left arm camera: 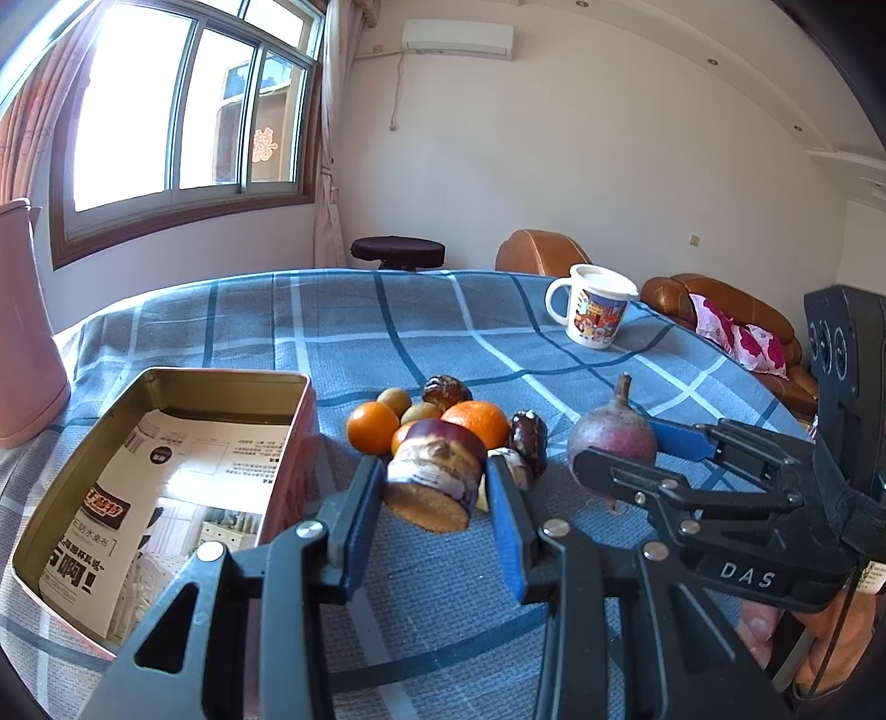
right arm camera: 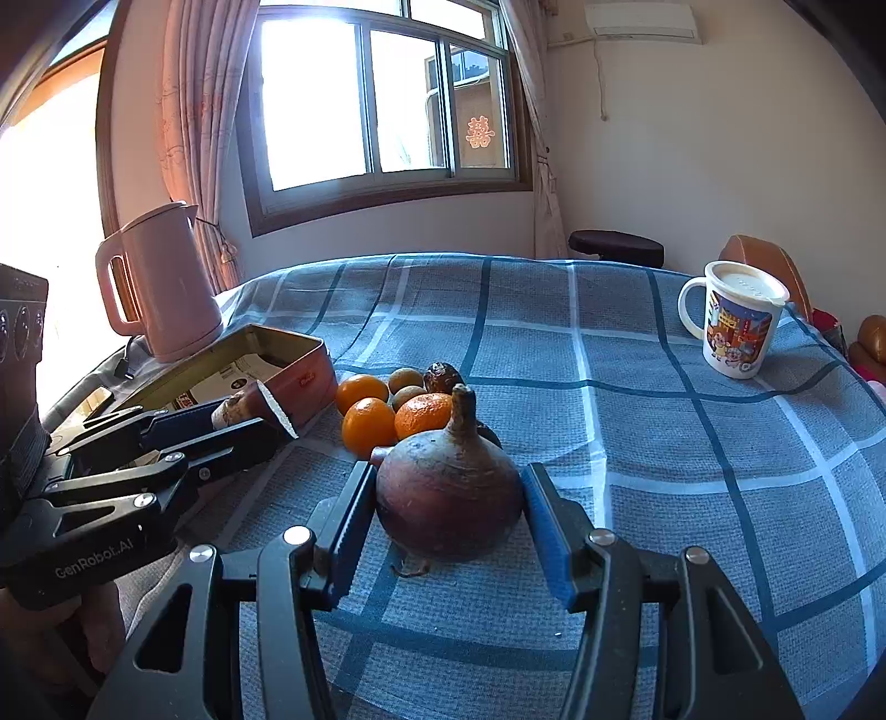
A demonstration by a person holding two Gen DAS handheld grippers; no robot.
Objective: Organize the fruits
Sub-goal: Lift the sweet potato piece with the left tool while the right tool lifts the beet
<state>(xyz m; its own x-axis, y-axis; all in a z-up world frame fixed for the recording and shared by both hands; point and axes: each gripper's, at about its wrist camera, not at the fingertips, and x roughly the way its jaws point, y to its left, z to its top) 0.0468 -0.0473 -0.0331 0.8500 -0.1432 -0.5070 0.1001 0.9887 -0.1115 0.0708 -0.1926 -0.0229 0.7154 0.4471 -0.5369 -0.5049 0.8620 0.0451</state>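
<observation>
Blue plaid tablecloth (left arm camera: 387, 332) is seen spread over a table in a bright room, with a wood-framed window (left arm camera: 183, 111), a wall air conditioner (left arm camera: 458, 39) and brown leather seats (left arm camera: 714, 299) behind.

Left wrist view: the left gripper (left arm camera: 434, 493) is closed on a purple-skinned cut chunk with orange flesh (left arm camera: 434, 482), held clear of the cloth, its blue pads pressed to both sides. Just left, an open rectangular metal tin (left arm camera: 166, 476) lies on the cloth; a printed sheet with Chinese characters is seen inside, too distorted to be read. Behind the chunk a cluster is noted: small orange citrus fruits (left arm camera: 372, 426), brownish-green round fruits (left arm camera: 394, 400) and dark wrinkled dates (left arm camera: 446, 390). A white cartoon-printed mug (left arm camera: 595, 313) with a lid stands well apart at the far right. "DAS" is read on the right gripper's body. A pink plastic kettle (left arm camera: 22, 332) is cut off at the left edge.

Right wrist view: the right gripper (right arm camera: 446, 515) is set at medium width around a round purple-red root with a brown stalk (right arm camera: 448, 487), upright on the cloth; the left pad touches it, while contact at the right pad cannot be told. "GenRobot.AI" is read on the left gripper's body. The tin, kettle and fruit cluster lie beyond, the mug far right.
</observation>
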